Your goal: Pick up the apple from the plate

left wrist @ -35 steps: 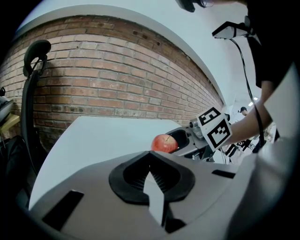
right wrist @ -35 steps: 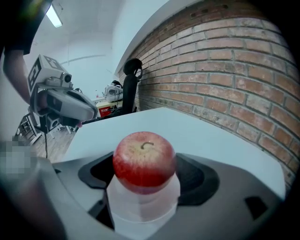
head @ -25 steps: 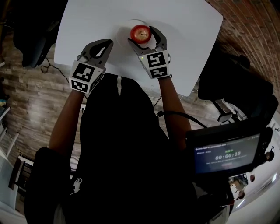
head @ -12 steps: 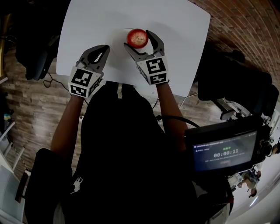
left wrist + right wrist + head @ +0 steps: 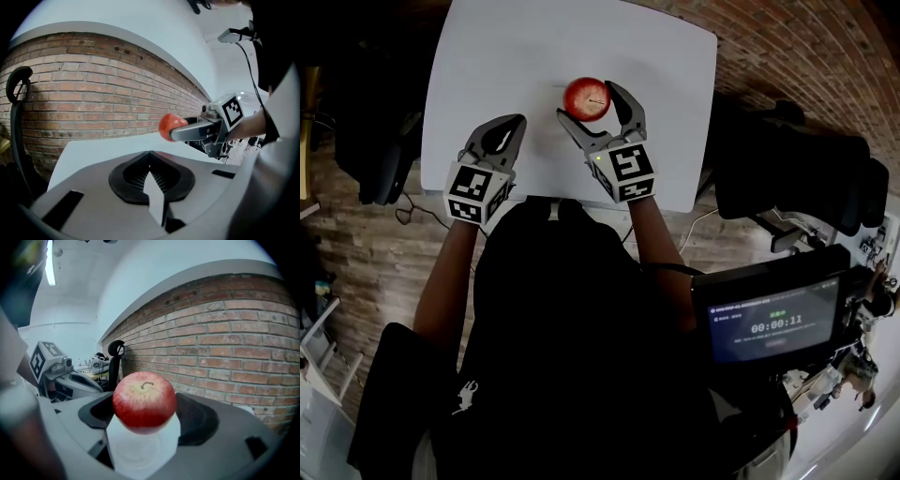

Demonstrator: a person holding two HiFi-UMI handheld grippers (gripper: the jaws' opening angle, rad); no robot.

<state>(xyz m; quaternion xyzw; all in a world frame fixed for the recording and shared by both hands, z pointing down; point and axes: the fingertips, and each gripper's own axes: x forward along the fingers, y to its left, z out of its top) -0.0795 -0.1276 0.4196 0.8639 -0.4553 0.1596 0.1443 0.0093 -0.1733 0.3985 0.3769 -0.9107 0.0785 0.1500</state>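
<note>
Red and smooth-skinned, the apple (image 5: 144, 401) sits pinched between the jaws of the right gripper (image 5: 588, 103), stem upward, and from where I stand it looks raised a little off the white plate (image 5: 136, 453) that shows pale beneath it; the plate itself is hard to pick out against the white table (image 5: 487, 56). Both black pads (image 5: 201, 420) press the fruit across its widest part, which I'd call the right place to hold it; a round, waxy thing like that would squirt out if gripped higher or lower. It should be firm and moderately heavy for its size, stiff enough not to give under the jaws, though the skin may bruise under too hard a squeeze. The left gripper (image 5: 514, 124) hangs over the near part of the table, well apart from the fruit, its jaws drawn together at the tips on nothing.
</note>
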